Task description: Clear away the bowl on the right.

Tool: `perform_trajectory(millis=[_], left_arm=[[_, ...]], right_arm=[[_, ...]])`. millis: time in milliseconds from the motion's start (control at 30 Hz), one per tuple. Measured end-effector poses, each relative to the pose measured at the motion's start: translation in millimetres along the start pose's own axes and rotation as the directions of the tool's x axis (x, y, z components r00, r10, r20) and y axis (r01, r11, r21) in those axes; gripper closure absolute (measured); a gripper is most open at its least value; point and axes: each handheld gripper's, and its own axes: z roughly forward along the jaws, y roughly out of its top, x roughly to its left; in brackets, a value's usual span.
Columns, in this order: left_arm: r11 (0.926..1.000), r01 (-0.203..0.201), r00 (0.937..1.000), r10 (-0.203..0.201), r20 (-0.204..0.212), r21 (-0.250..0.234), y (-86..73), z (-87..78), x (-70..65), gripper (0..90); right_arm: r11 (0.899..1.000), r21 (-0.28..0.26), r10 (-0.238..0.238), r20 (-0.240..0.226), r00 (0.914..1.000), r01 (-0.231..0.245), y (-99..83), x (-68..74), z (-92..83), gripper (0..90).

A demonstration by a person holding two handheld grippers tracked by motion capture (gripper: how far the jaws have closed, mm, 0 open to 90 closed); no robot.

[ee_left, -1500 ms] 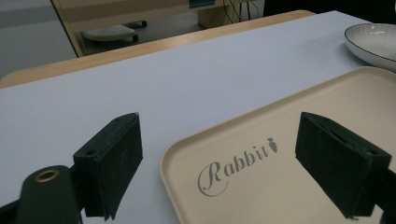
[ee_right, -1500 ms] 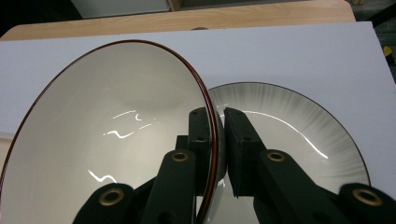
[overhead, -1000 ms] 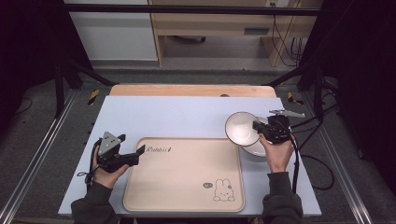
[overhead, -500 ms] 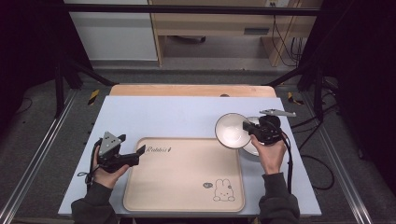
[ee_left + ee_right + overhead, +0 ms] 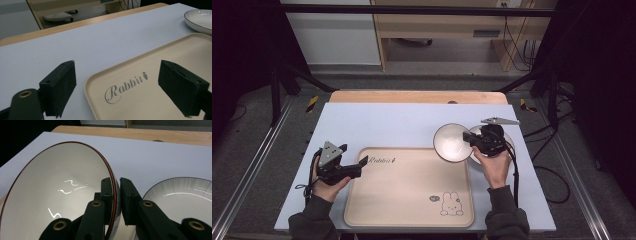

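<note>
Carried leftward toward the tray (image 5: pixel 412 200), white glossy bowl (image 5: pixel 451 142) shows its dark-red rim.

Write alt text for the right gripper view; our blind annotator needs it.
The right gripper clamps the rim of a white bowl with a dark red edge, held tilted above the pale table. A white plate lies to the right.

In the high view, the plate (image 5: pixel 511 137) on the table's right side lies largely hidden behind the right gripper (image 5: pixel 470 138) and the bowl (image 5: pixel 451 142) it carries. The right gripper view cuts the bowl off at its bottom edge and the plate at its right, while the left gripper view crops the tray (image 5: pixel 155 75) at its right and bottom edges. The small round mark beside the tray's rabbit drawing (image 5: pixel 451 204) is too tiny to read.
</note>
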Motion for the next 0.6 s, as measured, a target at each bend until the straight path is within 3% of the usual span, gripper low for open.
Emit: perform_trajectory(millis=[600], left_arm=[[1.0000,-0.003,1.0000,0.003,0.001,0.000,0.2,0.0,-0.6,14.4]], right_arm=[[0.999,0.026,-0.038,-0.055,0.9977,0.040,-2.7,21.2,18.2,81.2]])
